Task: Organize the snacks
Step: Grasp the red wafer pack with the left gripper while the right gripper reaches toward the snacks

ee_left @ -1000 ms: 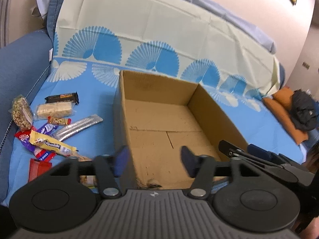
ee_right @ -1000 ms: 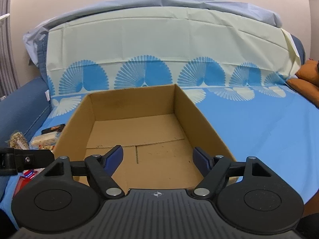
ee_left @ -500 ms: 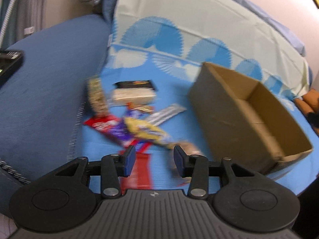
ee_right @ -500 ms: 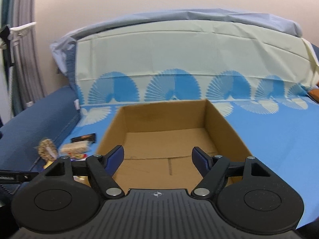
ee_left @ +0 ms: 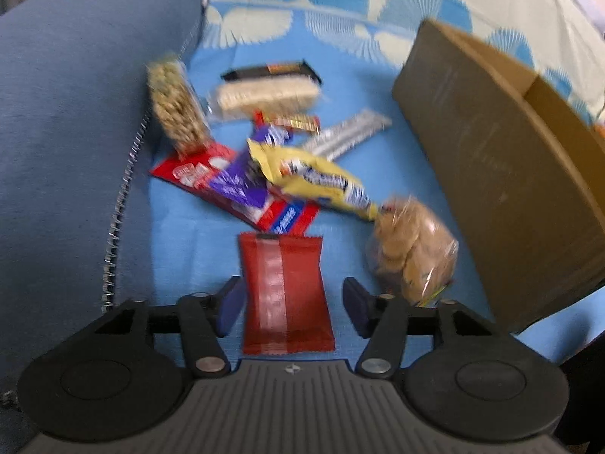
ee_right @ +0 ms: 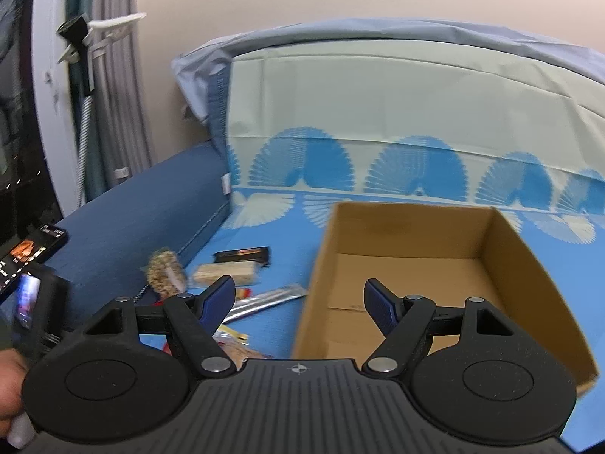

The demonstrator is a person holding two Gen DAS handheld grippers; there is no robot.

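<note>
A pile of snacks lies on the blue cloth left of an open cardboard box [ee_left: 503, 174] [ee_right: 423, 265]. Nearest me is a dark red packet [ee_left: 283, 295], lying between the fingers of my left gripper [ee_left: 291, 302], whose jaws are opening and do not press on it. Beyond it lie a yellow bar [ee_left: 314, 178], a purple wrapper [ee_left: 238, 185], a bag of peanuts [ee_left: 174, 109], a clear bag of biscuits [ee_left: 412, 249], a silver bar [ee_left: 348, 136], a pale wafer pack [ee_left: 264, 94] and a black bar [ee_left: 272, 70]. My right gripper [ee_right: 298, 299] hangs open above the box's left wall, holding nothing.
A dark blue sofa arm [ee_left: 72, 132] with a zip borders the snacks on the left. The fan-patterned cloth [ee_right: 378, 121] runs up the backrest. A phone [ee_right: 30, 253] lies on the sofa arm, and a hand [ee_right: 9, 389] shows at the lower left of the right wrist view.
My left gripper swung left from over the box, dropped toward the snack pile and widened around the red packet. My right gripper shifted left, bringing the sofa arm and the phone into view.
</note>
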